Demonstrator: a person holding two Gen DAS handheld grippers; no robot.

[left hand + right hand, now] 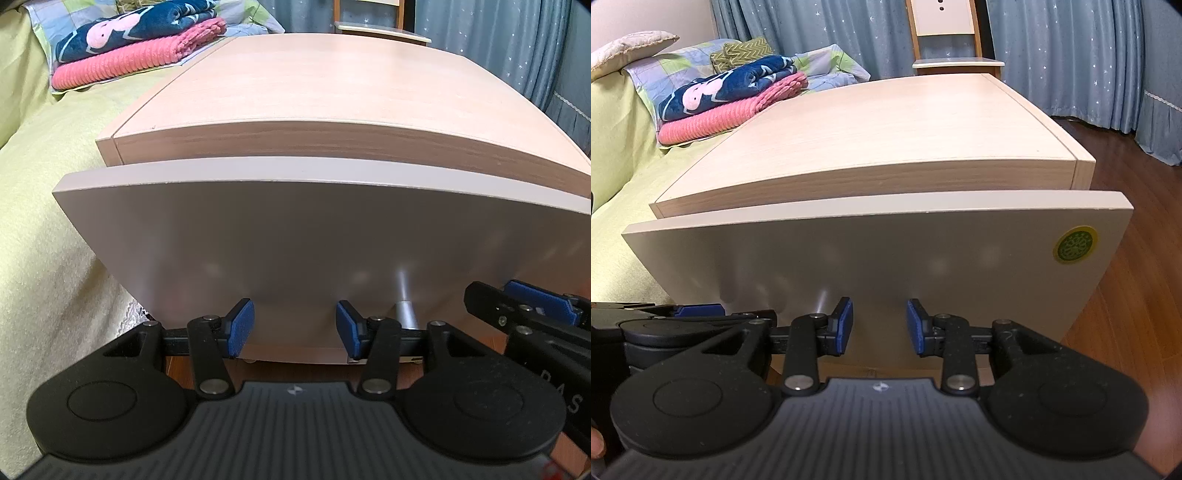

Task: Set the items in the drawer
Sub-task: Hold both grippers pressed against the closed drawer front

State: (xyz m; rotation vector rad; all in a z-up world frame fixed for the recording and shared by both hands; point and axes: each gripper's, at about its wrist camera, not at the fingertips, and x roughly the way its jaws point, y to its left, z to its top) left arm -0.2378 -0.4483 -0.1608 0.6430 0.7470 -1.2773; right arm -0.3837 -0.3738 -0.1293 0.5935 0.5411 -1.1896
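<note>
A light wooden bedside cabinet (314, 85) fills both views, and its pale drawer front (295, 240) stands a little ahead of the cabinet body. The drawer's inside is hidden. My left gripper (294, 328) is open close to the lower part of the drawer front, with nothing between its blue pads. A silver metal handle (404, 314) pokes out just right of it. My right gripper (880, 325) is also open and empty, low against the same drawer front (886, 258). Each gripper shows at the edge of the other's view: the right gripper (535, 306) and the left gripper (698, 310).
A bed with a yellow-green cover (44, 240) runs along the cabinet's left side. Folded pink and navy blankets (731, 99) lie on it. A chair (953, 55) and blue curtains (1071, 55) stand behind. Wooden floor (1126, 295) lies to the right. A round green sticker (1075, 244) marks the drawer front.
</note>
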